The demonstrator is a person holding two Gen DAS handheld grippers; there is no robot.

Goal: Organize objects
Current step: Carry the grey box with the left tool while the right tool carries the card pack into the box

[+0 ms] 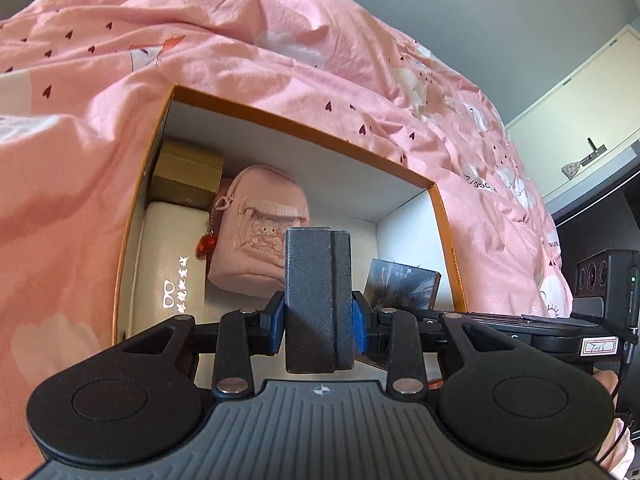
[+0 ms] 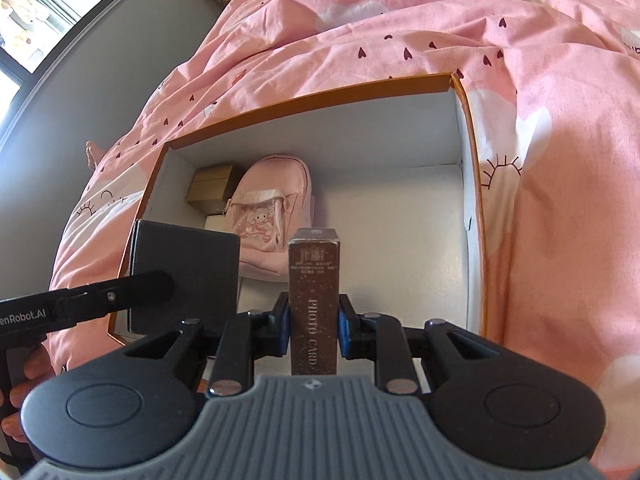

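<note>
Inside, the orange-rimmed cardboard box (image 2: 320, 98) holds a soft pink pouch (image 2: 276, 200); left tongs (image 1: 319, 320) clamp a textured gray case (image 1: 316, 300), right tongs (image 2: 313, 326) a glittery brown card box (image 2: 315, 300).

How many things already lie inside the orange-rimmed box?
3: a brown carton in the far left corner, a white case in front of it, a pink pouch beside them. More may be hidden.

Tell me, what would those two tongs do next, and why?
Probably lower both items into the orange-rimmed box: the left tongs grip a dark case, the right tongs a photo card box, and bare floor lies beside the pink bag.
</note>
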